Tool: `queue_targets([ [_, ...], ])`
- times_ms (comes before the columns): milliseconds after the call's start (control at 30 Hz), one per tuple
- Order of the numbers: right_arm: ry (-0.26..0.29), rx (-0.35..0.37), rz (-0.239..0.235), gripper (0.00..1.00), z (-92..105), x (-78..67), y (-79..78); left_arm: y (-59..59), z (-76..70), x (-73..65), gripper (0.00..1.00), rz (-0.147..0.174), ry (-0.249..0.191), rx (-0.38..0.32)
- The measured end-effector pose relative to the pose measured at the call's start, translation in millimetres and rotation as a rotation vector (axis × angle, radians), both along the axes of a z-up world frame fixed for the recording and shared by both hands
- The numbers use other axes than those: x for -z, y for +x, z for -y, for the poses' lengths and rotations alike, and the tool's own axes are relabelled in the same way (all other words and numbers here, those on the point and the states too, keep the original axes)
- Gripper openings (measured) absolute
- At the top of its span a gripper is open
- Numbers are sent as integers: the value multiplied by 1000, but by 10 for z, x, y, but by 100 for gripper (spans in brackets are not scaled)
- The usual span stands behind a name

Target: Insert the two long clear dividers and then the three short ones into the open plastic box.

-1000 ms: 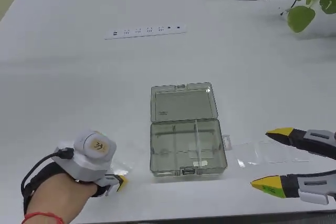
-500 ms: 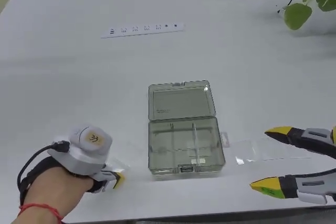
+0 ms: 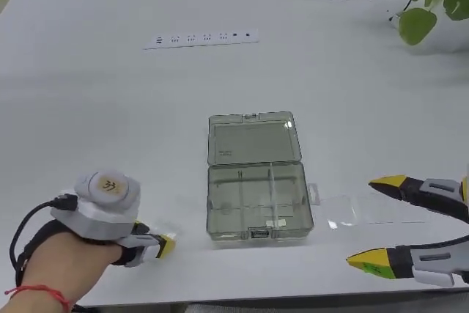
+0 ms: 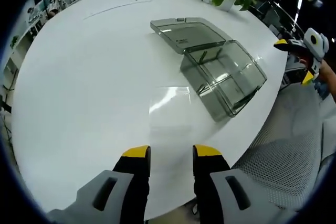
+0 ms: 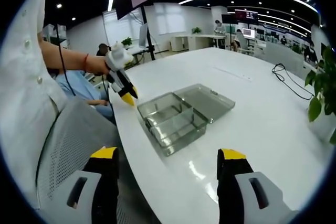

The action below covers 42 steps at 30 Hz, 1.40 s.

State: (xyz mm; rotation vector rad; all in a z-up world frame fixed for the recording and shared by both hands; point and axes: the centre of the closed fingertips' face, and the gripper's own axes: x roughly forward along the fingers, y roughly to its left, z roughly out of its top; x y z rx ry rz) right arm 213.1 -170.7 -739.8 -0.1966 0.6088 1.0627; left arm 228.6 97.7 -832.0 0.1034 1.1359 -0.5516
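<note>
Left gripper (image 4: 171,152): jaws a narrow gap apart, nothing between them as far as I can tell through the glare. Since half a second ago I have drawn it leftward, away from the open plastic box (image 3: 234,231). One clear divider (image 4: 169,98) lies flat between it and the box. My right gripper (image 3: 377,221) is unchanged, jaws wide, with more clear dividers (image 3: 370,210) just right of the box. Both grippers sit near the table's (image 3: 110,108) front edge, and there is free room beyond the lid (image 3: 254,139).
</note>
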Motion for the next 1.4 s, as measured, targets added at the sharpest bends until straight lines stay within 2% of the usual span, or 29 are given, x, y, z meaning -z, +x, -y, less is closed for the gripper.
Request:
queue_targets([
  [167,-6,-3,4,79,-47,-63,21,14,30,-169,30,29,-80,-51],
  [400,22,7,17,81,-190,-240,64,53,159,-483,30,100,-181,-65],
  [533,71,34,18,83,-312,-389,113,83,292,-700,30,145,-247,-68],
  [600,94,57,2,84,-382,-460,140,99,361,-806,30,165,-280,-70],
  [667,122,66,15,84,-458,-543,165,109,432,-891,30,183,-312,-66],
  [733,160,97,-12,83,-584,-642,186,113,531,-1000,30,199,-352,-64],
  [833,189,116,-11,81,-729,-744,221,126,660,-1116,30,225,-403,-50],
  [867,200,128,-36,80,-780,-759,229,135,698,-1149,30,232,-418,-50],
  [933,242,148,-37,77,-872,-835,268,135,766,-1206,30,240,-440,-43],
  [1033,298,205,-78,71,-973,-913,319,155,875,-1323,30,263,-488,-39],
  [1100,295,221,-61,66,-1004,-935,351,174,915,-1385,30,274,-514,-49],
  [1200,325,279,-88,58,-1047,-954,399,183,999,-1484,30,291,-553,-53],
  [1300,368,323,-121,45,-1091,-974,433,177,1073,-1530,30,301,-565,-39],
  [1400,371,325,-137,32,-1150,-959,430,179,1129,-1565,30,309,-574,-27],
])
